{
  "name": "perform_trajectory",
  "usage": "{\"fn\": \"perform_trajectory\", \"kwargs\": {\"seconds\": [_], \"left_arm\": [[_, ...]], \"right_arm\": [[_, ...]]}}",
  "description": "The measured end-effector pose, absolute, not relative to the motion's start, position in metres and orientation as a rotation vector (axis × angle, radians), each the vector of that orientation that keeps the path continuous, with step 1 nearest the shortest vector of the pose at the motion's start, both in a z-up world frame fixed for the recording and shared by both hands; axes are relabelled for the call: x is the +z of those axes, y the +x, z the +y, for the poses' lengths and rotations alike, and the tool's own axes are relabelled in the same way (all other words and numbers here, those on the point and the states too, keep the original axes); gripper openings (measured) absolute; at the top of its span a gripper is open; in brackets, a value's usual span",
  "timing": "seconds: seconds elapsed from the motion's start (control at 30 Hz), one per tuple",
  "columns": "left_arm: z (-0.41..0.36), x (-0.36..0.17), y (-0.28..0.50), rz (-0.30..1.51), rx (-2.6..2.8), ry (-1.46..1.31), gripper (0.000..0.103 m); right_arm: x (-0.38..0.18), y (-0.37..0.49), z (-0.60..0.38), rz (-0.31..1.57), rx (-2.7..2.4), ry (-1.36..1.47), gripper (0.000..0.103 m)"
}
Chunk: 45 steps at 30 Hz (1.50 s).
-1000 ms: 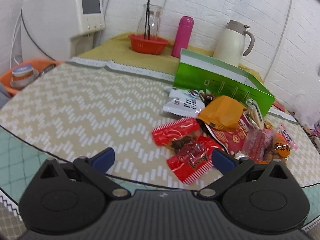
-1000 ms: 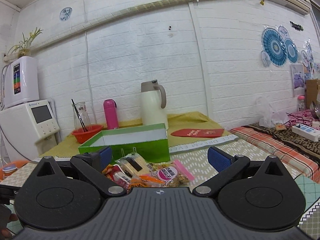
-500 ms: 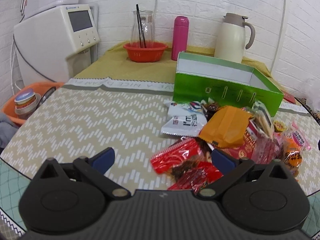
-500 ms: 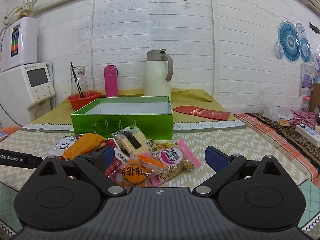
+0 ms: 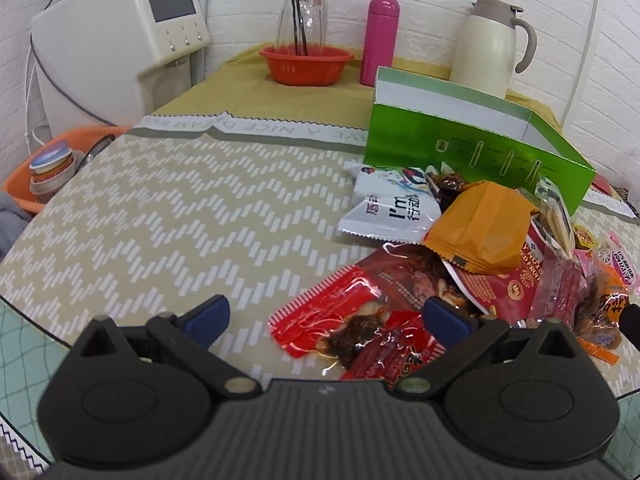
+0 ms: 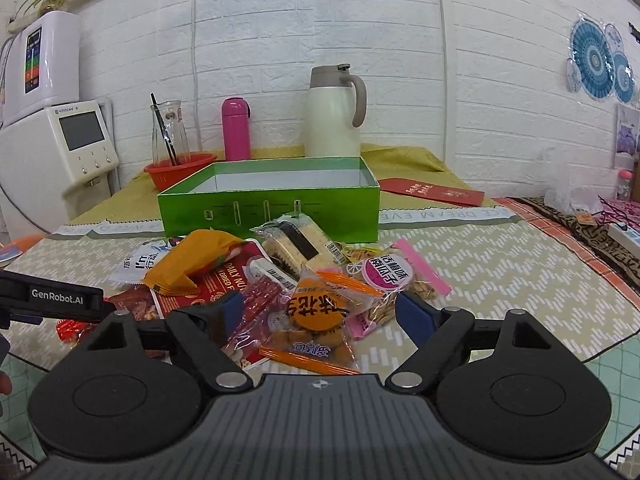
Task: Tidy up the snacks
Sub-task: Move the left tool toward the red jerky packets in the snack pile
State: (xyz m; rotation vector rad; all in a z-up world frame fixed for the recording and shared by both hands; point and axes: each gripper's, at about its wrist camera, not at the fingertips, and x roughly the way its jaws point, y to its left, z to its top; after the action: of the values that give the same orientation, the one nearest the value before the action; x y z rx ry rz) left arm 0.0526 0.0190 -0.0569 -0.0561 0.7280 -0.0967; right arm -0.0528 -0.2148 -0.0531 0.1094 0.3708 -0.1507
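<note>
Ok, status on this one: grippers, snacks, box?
Left gripper open, over red packets. Right gripper open, over orange-label bag. Snacks piled before box, none seen inside. Nothing blocking.

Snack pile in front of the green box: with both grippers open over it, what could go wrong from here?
The packets overlap, so the right gripper, open around the orange-labelled clear packet, may drag the pink-labelled bag beside it.

The left gripper is open over crinkly red wrappers lying flat; its fingers could slip off or pinch two together.

The green box sits right behind the pile, so a forward push could shove it back.
</note>
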Motion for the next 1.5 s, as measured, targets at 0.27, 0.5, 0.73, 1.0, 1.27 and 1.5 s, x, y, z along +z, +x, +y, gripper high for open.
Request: {"fn": "perform_trajectory", "kwargs": {"seconds": [0.27, 0.5, 0.73, 1.0, 1.27, 1.5], "left_arm": [[0.031, -0.057, 0.033, 0.736, -0.096, -0.016, 0.103], [0.021, -0.067, 0.036, 0.742, -0.183, 0.064, 0.103], [0.021, -0.070, 0.047, 0.752, -0.271, 0.081, 0.103], [0.019, -0.070, 0.049, 0.747, -0.309, 0.113, 0.103], [0.012, -0.074, 0.053, 0.763, -0.363, 0.147, 0.103], [0.014, -0.076, 0.048, 0.713, -0.407, 0.148, 0.099]], "right_arm": [[-0.057, -0.062, -0.217, 0.327, -0.156, 0.170, 0.103], [-0.058, -0.061, -0.212, 0.322, -0.155, 0.168, 0.103], [-0.062, -0.059, -0.213, 0.346, -0.151, 0.189, 0.103], [-0.063, -0.053, -0.206, 0.360, -0.159, 0.168, 0.103], [-0.056, -0.031, -0.199, 0.382, -0.214, 0.137, 0.103], [-0.061, -0.034, -0.191, 0.379, -0.268, 0.139, 0.103]]}}
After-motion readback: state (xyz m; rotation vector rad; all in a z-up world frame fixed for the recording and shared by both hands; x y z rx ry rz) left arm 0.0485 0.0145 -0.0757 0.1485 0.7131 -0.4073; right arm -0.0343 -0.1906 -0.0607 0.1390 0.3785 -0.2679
